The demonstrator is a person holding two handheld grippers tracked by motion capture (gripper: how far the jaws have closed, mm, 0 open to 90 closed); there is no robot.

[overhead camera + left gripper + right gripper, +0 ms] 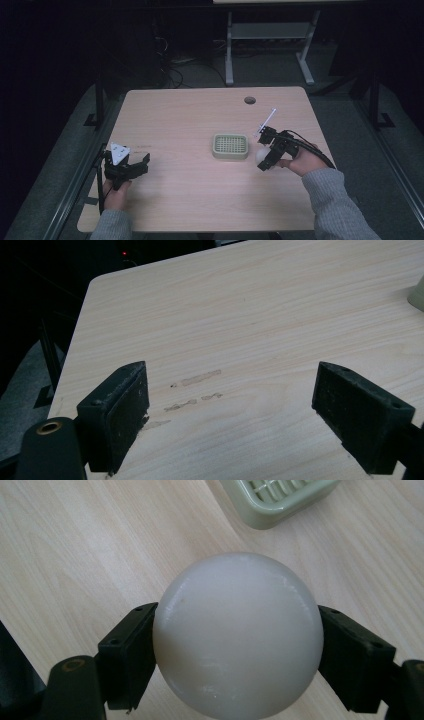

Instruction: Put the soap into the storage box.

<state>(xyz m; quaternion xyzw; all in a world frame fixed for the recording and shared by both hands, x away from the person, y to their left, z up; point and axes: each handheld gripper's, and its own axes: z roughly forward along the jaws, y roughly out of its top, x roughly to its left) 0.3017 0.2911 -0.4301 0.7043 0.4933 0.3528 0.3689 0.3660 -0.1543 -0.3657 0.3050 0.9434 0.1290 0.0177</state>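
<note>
Right gripper (pixel 235 645) pinched ball (pixel 237 635) at widest girth, just right of tray (pixel 230 146). Ball smooth, probably light, slip-prone. Left gripper (pixel 240 415) jaws spread, empty.

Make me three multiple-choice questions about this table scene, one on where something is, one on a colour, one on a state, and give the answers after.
1. Where does the pale green slotted plastic tray sit?
A. near the middle of the light wooden table
B. on the floor
C. at the table's far left corner

2. What colour is the smooth round ball?
A. red
B. white
C. black

3. How do the left tongs stand?
A. shut on the ball
B. shut on the tray
C. open, holding nothing

Answers: 1 A, the high view shows the tray near the table's centre, between the two hands. 2 B, the right gripper view shows a white ball clamped in the right tongs. 3 C, the left gripper view shows the jaws wide apart over bare wood.
</note>
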